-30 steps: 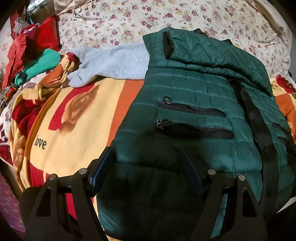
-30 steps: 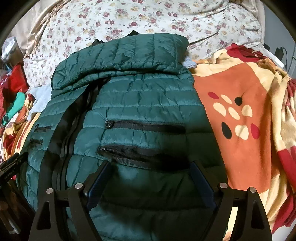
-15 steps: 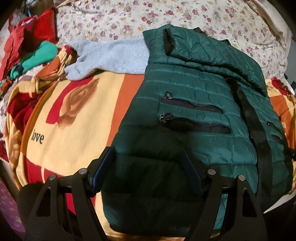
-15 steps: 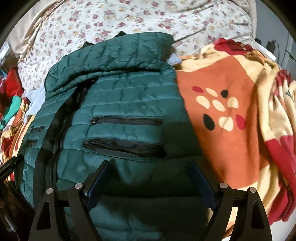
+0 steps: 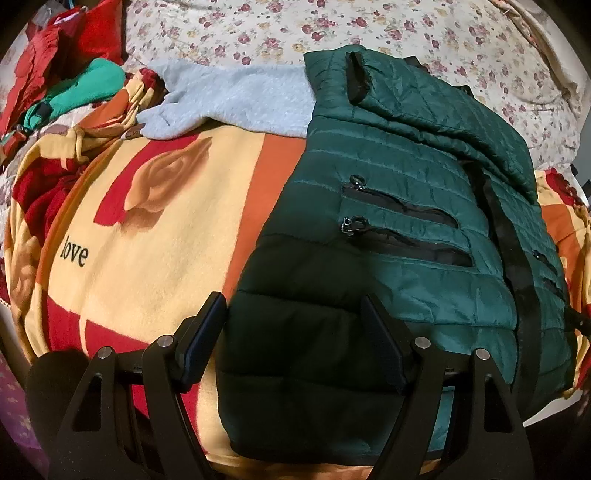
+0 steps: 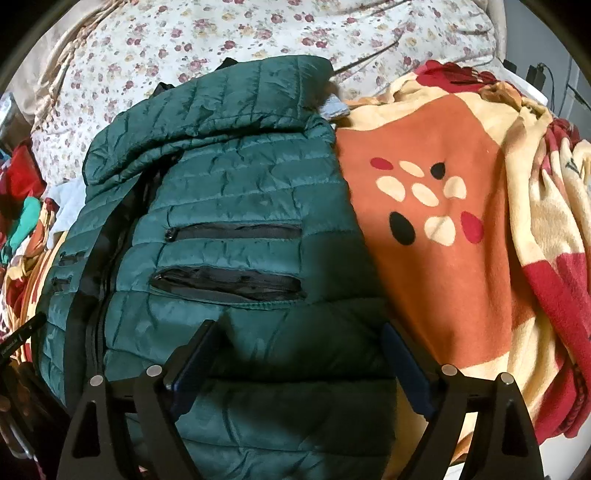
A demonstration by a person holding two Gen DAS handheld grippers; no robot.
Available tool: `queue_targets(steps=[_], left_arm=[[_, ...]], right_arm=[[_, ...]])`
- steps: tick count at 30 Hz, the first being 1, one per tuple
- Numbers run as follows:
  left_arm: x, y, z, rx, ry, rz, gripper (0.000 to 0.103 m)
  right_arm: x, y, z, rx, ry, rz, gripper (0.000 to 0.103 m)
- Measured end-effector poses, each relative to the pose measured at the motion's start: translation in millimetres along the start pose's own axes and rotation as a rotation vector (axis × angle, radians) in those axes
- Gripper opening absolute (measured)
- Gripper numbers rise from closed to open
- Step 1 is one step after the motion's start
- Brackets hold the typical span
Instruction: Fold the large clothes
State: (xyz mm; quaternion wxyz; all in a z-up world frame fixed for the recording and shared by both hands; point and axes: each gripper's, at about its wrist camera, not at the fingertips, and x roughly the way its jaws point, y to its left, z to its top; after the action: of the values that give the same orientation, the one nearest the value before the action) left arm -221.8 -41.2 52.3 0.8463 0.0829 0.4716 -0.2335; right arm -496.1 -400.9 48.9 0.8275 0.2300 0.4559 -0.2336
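The jacket (image 5: 388, 229) lies straight ahead of both my tongs, its bottom hem nearest me at the lower edge of each frame and its long axis running away toward the top, where the hood or a folded-over upper part bunches against the floral sheet (image 5: 406, 33). In the left view my left tongs (image 5: 295, 339) stand spread and empty over the jacket's lower left corner, the left finger over the blanket (image 5: 155, 258), the right one over green fabric. In the right view my right tongs (image 6: 301, 363) hang over the lower right part of the hem, both fingers above the jacket; their jaws are opening and nothing is pinched between them. Neither hand looks clearly nearer; each seems set at its own corner, so I judge the next move to be a grab of the hem on both sides to fold it up toward the collar. The jacket is slick quilted green shell, puffy in crosswise channels, with a dark zip band (image 5: 513, 258) up the middle and two black zipped pockets per side. It should slip and spring back. The blanket under it is soft fleece, orange, yellow and red; a grey fleece garment (image 5: 236, 99) pokes out at upper left.
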Motion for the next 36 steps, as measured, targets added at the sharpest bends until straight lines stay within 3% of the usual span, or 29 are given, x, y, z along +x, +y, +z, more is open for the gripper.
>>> queue_targets(steps=[7,21,25,28,30,35,36], left_arm=[[1.1,0.5,-0.8,-0.008,0.004,-0.007,0.076],[14.1,8.8,-6.9,-0.037,0.082,-0.118,0.084],[7.1,6.7,-7.3,0.002,0.088,-0.116,0.084],[6.8,24.2,-4.8,-0.093,0.105,-0.172,0.084],[12.8,30.8,-7.1,-0.12,0.162,-0.211,0.084],[12.6,19.0,-19.5,-0.025,0.158,-0.201,0.089],[13.5,17.1,-20.3,-0.024,0.158,-0.201,0.091]], right_arm=[[9.2,-15.0,-5.2,0.036,0.048,0.01,0.089],[15.6,-28.5,-18.8,0.11,0.15,0.217,0.09],[-2.9,-19.4,-23.8,0.066,0.122,0.266,0.09],[-9.1,-18.6,-27.7,0.062,0.122,0.277,0.09],[-10.5,-18.4,-31.0,0.054,0.129,0.27,0.09],[-16.8,-15.5,-29.4,0.037,0.123,0.282,0.089],[-16.2,-14.3,-27.0,0.032,0.121,0.287,0.084]])
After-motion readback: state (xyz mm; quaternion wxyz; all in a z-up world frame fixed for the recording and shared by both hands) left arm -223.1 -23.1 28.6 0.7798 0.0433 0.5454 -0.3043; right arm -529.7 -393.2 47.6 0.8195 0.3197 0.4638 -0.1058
